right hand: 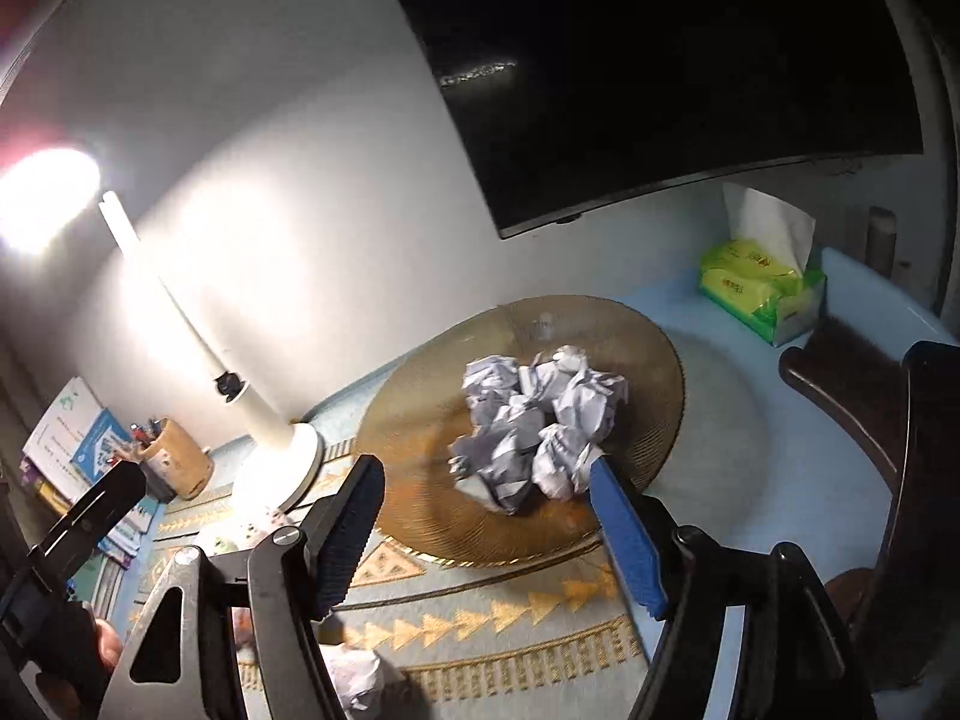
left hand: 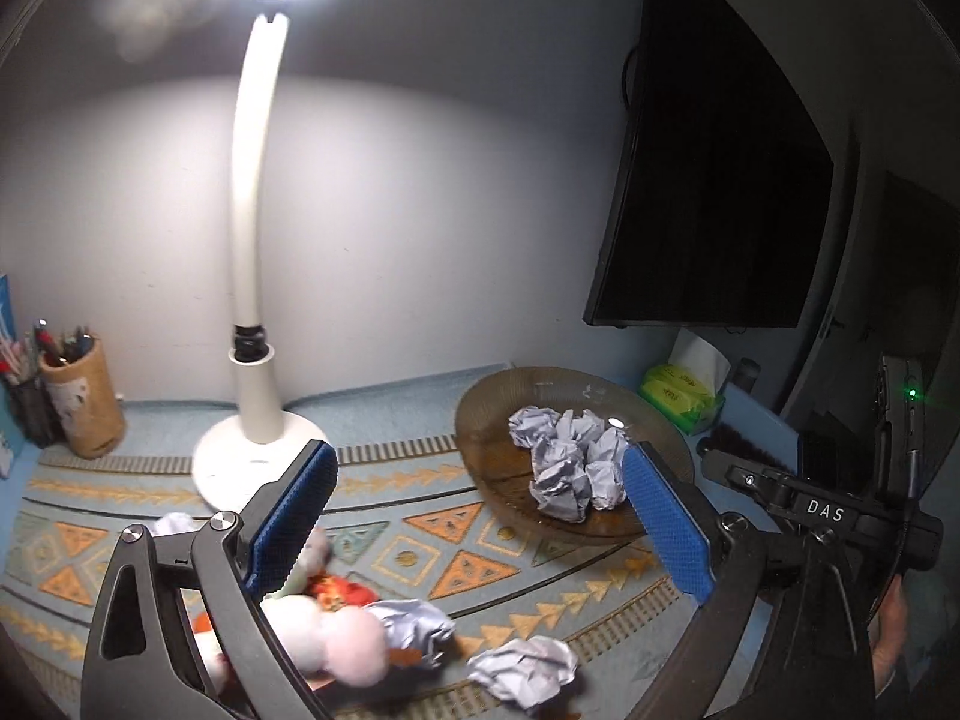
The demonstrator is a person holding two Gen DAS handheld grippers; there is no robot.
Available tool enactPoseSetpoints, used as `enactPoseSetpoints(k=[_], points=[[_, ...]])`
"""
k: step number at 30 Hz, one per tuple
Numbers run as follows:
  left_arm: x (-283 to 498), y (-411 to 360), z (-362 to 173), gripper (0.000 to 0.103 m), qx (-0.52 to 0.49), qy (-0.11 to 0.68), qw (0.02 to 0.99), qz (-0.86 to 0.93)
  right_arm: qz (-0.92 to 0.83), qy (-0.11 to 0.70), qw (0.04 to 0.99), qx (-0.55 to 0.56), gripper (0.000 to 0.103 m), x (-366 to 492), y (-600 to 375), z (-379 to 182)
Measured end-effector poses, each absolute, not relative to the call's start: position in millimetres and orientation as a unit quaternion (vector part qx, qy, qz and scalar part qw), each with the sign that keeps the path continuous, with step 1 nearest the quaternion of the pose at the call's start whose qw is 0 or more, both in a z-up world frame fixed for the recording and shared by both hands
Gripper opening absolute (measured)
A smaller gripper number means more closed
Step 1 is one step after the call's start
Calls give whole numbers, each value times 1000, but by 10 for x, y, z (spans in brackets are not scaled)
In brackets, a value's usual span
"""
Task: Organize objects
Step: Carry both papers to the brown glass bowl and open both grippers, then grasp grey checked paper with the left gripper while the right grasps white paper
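Several crumpled paper balls (left hand: 570, 468) (right hand: 528, 420) are heaped in a brown ribbed glass plate (left hand: 486, 420) (right hand: 408, 420) on the patterned mat. Two more paper balls (left hand: 522, 669) lie loose on the mat, nearer than the plate. One loose ball (right hand: 357, 681) shows low in the right wrist view. My left gripper (left hand: 480, 462) is open, short of the plate, with nothing between its blue pads (left hand: 666, 528). My right gripper (right hand: 485, 471) is open in front of the heap, its pads (right hand: 627, 540) touching nothing. A pink and white plush toy (left hand: 336, 636) lies under the left gripper's left finger.
A white desk lamp (left hand: 258, 360) (right hand: 270, 450) stands left of the plate, switched on. A pen holder (left hand: 84, 402) (right hand: 180, 462) and books (right hand: 78, 438) are at the far left. A green tissue pack (left hand: 684, 399) (right hand: 762, 285) sits under a dark monitor (left hand: 714, 180) (right hand: 660, 60).
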State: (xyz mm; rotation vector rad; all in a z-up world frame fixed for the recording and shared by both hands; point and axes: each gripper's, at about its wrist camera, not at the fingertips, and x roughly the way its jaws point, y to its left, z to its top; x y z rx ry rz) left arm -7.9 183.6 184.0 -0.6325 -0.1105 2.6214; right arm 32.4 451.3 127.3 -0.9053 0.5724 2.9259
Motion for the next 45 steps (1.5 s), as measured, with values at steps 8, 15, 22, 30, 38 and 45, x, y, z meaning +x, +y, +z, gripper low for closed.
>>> enactPoseSetpoints(k=[8, 15, 22, 30, 38, 45], points=[[735, 651, 2188, 96, -180, -64, 129, 973, 951, 163, -49, -258, 84, 744, 3903, 1440], [886, 49, 1344, 96, -247, -120, 102, 956, 958, 110, -25, -263, 88, 795, 3538, 696], [669, -41, 653, 96, -351, -104, 122, 923, 941, 96, -43, -321, 88, 639, 3454, 240], [366, 92, 184, 93, -407, -87, 105, 903, 924, 81, -84, -364, 90, 507, 3339, 113], [207, 144, 106, 52, -426, -92, 122, 892, 918, 29, -79, -389, 92, 433, 3085, 12], [279, 172, 128, 16, -413, -83, 113, 900, 901, 109, -63, -415, 88, 199, 3142, -58]])
